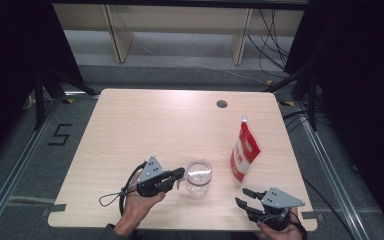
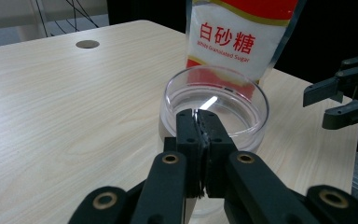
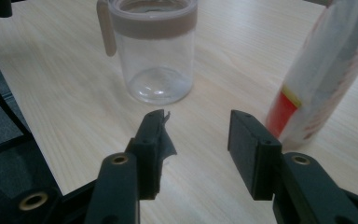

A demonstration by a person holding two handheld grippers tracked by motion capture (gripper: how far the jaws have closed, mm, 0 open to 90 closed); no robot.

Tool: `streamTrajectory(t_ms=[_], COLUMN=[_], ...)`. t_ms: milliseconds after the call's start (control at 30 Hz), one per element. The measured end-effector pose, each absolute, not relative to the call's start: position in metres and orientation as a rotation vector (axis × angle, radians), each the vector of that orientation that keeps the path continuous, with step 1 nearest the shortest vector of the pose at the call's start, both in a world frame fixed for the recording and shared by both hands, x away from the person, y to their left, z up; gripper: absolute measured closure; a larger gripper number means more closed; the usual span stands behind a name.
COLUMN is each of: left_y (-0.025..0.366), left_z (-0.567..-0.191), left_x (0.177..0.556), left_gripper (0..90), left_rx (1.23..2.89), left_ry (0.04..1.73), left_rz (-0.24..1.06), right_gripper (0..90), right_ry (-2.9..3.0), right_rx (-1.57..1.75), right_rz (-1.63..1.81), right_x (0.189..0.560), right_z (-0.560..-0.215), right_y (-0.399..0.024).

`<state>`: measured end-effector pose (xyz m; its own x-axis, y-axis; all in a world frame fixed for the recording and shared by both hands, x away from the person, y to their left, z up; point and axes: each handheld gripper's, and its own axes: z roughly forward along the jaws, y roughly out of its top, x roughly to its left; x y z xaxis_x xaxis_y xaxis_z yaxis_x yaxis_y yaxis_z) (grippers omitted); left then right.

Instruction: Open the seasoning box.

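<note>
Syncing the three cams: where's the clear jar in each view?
High view: clear jar sits low centre on the table, at the left gripper tip.
Left gripper view: centre, right behind the shut jaws, which sit at its near side; whether they pinch its handle cannot be told.
Right gripper view: top centre, beyond the open jaws.
Shared landmark: the red and white sugar bag, standing beside the jar.

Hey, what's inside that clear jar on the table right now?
The clear jar looks empty: the wood table shows through its base, with only glare inside. The left hand-held gripper, shut at the jar's near side, hides part of the wall there.
</note>
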<state>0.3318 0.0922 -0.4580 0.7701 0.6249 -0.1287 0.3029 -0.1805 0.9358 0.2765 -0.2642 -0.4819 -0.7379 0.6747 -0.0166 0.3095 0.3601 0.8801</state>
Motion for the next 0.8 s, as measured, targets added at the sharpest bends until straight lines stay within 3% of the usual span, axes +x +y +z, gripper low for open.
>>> streamTrajectory(t_ms=[400, 800], left_y=[0.093, 0.095], left_z=[-0.460, -0.463], left_x=[0.330, 0.330], left_gripper=[87.0, 87.0], left_rx=[1.774, 1.756], left_ry=[0.721, 0.710], left_rz=[0.347, 0.344], right_gripper=[76.6, 83.4], right_ry=[2.240, 2.240], right_rx=[0.777, 0.738], right_rz=[1.359, 1.371], right_x=[0.282, 0.297], right_z=[-0.477, -0.473], right_y=[-0.246, -0.227])
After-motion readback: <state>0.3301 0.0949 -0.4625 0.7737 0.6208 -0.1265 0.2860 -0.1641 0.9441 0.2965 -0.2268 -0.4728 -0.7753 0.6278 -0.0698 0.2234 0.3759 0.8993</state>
